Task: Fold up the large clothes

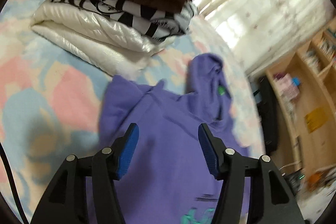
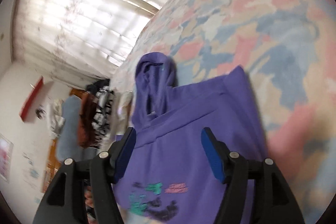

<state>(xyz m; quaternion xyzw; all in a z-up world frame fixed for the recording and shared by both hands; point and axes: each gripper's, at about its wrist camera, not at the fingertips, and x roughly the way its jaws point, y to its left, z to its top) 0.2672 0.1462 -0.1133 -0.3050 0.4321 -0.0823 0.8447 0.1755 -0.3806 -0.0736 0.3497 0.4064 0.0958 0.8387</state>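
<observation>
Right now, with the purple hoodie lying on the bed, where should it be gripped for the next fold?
Probably at the purple hoodie's two shoulder corners, either side of the hood, coming from above. It lies flat, chest print up, on the pastel bedspread, so its edges can be pinched. Both grippers are open.

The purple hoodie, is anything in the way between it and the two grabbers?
No, nothing visible. The purple hoodie lies spread on the pastel bedspread, right beneath the open left gripper and open right gripper. The stack of folded clothes sits beyond it, off to the side.
</observation>
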